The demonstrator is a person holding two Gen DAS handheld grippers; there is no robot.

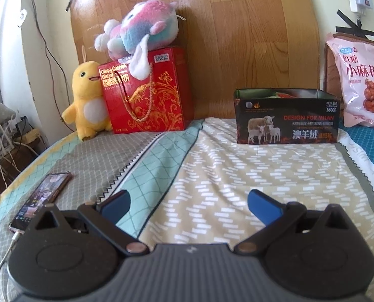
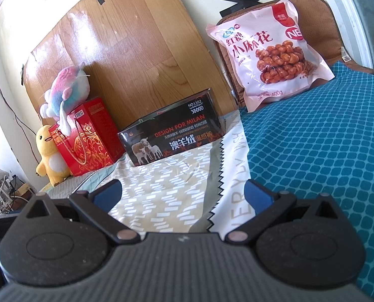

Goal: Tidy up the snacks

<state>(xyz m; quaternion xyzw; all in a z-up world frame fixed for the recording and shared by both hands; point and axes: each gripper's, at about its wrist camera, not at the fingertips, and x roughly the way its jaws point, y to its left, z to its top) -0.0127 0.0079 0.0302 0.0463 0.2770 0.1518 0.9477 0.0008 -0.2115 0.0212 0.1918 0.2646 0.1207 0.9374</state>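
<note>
A black open-topped box with sheep printed on it stands on the bed against the wooden headboard; something red and green shows inside it. A pink snack bag of fried dough twists leans upright at the far right, on a brown cushion. A red biscuit gift box stands to the left. My left gripper is open above the patterned sheet, well short of the black box. My right gripper is open too, nothing between its blue fingers.
A pastel plush lies on the red box, with a yellow plush beside it. A phone on a cable lies at the bed's left edge. A teal pillow covers the right. Cables crowd the floor on the left.
</note>
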